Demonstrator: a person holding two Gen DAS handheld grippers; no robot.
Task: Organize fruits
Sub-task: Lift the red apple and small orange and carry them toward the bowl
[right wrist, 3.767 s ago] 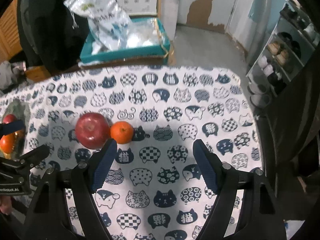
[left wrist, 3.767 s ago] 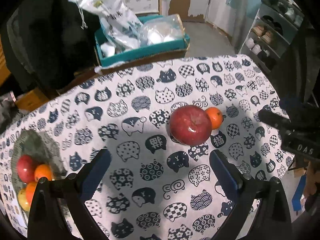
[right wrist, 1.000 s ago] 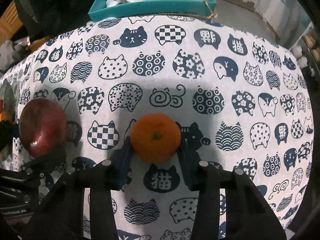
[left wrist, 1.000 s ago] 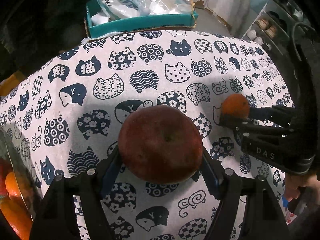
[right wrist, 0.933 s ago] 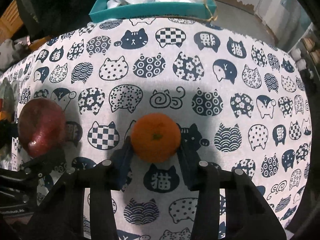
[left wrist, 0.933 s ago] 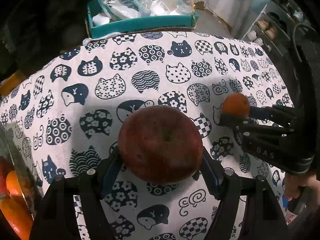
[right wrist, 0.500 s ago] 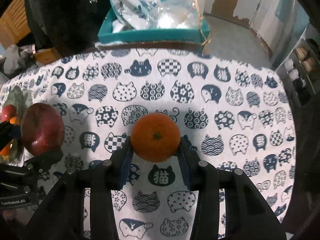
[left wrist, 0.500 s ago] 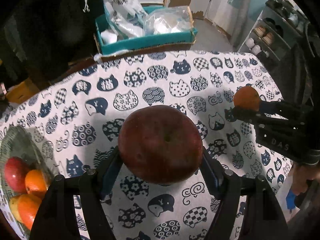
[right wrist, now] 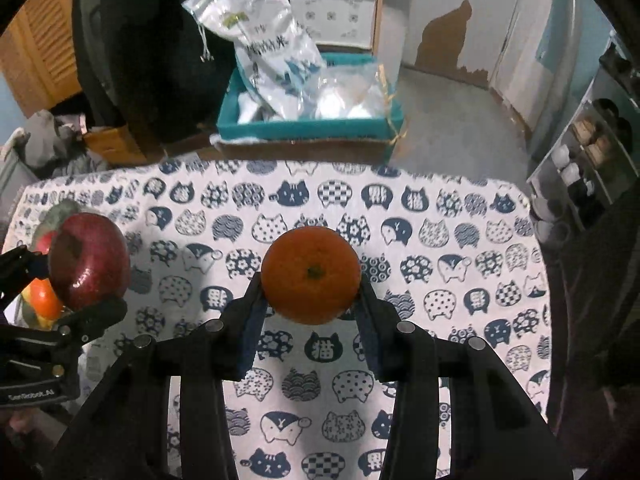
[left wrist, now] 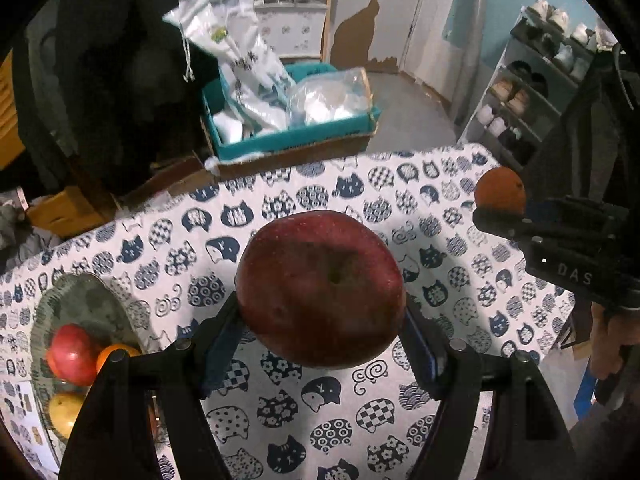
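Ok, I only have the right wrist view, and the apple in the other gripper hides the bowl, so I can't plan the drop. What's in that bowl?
Observer: The left wrist view shows the bowl holding a red apple, a small orange and a yellow fruit.
Operator: Any free room?
Observer: Yes, its far half looks bare.
Operator: Is the held apple gripped squarely?
Observer: The left gripper has a pad on each side of the big apple.
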